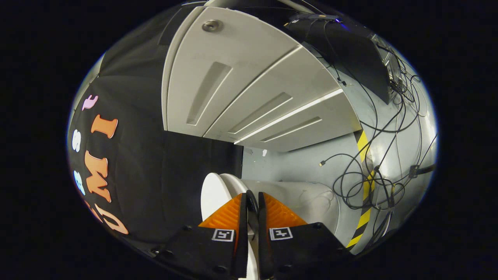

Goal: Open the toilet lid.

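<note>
The view is rolled on its side. The white toilet lid [212,192] shows edge-on as a thin round plate, with its rim running down between my two fingers. My gripper [252,198] is shut on that rim, one finger on each face. Just right of the lid lies the white seat ring [233,182], and beyond it the grey-white toilet body [307,200]. A narrow gap separates the lid from the seat. The part of the lid inside the grip is hidden by the fingers.
A white cabinet [233,85] with recessed handles stands beyond the toilet. Black cloth wall [155,163] is close on the lid's side. The grey floor [311,159] carries tangled black cables [373,182] and yellow-black hazard tape [363,144]. A dark panel [350,46] stands farther off.
</note>
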Action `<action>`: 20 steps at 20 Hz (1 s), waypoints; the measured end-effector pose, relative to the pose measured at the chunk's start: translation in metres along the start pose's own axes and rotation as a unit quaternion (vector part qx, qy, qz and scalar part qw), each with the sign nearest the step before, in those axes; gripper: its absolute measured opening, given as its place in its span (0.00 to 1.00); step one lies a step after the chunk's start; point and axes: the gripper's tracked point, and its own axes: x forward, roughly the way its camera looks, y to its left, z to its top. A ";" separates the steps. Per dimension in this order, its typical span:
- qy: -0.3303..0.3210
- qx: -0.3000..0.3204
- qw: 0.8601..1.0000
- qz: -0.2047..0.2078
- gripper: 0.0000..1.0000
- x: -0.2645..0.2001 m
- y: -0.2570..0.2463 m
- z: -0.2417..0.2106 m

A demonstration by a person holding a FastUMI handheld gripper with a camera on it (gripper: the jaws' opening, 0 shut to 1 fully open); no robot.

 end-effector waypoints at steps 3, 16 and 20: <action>-0.024 -0.030 0.999 0.003 0.19 -0.008 0.020 0.005; -0.120 -0.139 0.981 0.062 0.19 -0.090 0.154 -0.008; -0.126 -0.177 0.971 0.100 0.19 -0.128 0.200 -0.038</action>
